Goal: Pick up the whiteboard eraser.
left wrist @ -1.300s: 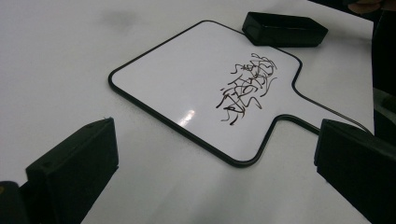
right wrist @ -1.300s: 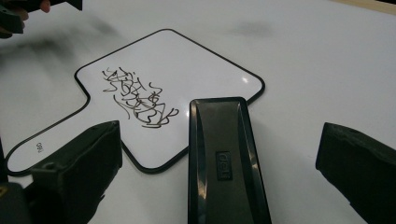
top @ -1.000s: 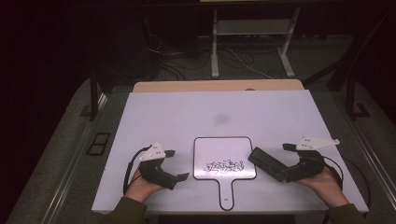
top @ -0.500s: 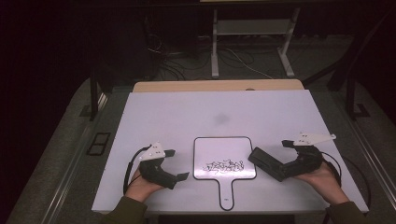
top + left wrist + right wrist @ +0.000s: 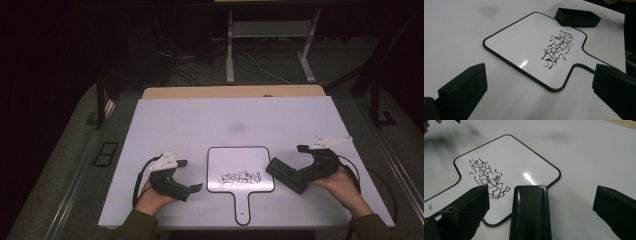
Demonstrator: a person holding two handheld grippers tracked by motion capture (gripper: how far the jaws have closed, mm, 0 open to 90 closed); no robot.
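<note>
- We see a smooth white tabletop [image 5: 200, 120].
- A glossy, black-rimmed paddle whiteboard [image 5: 240, 167] with a dark scribble [image 5: 242, 177] lies near its front edge, between our hands.
- Our right hand-held gripper [image 5: 295, 165] gapes wide; a black block eraser [image 5: 530, 212] lies between its jaws, at the board's corner.
- Our left hand-held gripper [image 5: 189, 175] stands wide, holding nothing.

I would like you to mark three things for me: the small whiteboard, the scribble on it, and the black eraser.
whiteboard [image 5: 240, 158], high view, on the blank upper part of its surface.
scribble [image 5: 557, 48], left gripper view, on the middle of the dark lines.
eraser [image 5: 530, 212], right gripper view, on its glossy top face.
</note>
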